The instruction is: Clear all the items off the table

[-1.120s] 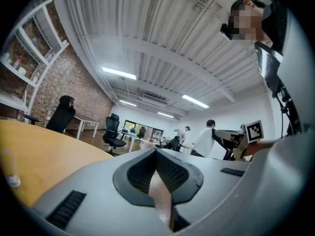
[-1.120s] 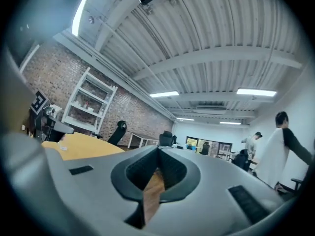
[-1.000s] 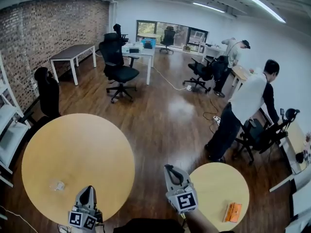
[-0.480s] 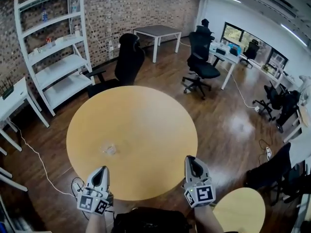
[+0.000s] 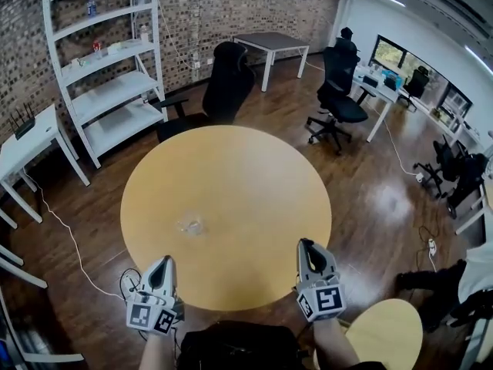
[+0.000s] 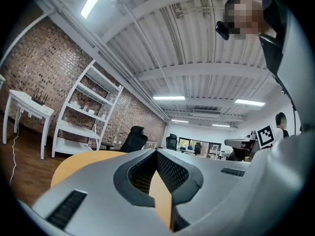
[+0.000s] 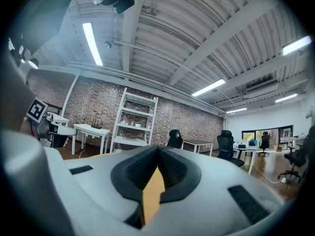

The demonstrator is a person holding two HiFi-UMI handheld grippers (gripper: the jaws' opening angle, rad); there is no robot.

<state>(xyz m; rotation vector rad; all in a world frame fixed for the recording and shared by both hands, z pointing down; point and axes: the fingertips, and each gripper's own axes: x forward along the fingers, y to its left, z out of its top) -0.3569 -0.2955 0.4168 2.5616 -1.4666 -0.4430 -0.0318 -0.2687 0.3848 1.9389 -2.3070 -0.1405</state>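
Centre-left of frame: clear item (image 5: 189, 225) on table (image 5: 254, 176) | left hand-held gripper (image 5: 163, 264), right hand-held gripper (image 5: 307, 247) closed, empty | likely approach step; next: open, reach.

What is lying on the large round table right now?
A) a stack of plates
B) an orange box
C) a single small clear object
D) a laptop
C: in the head view the only thing on the round table is a small clear object, left of the tabletop's middle; it is too small to tell exactly what it is.
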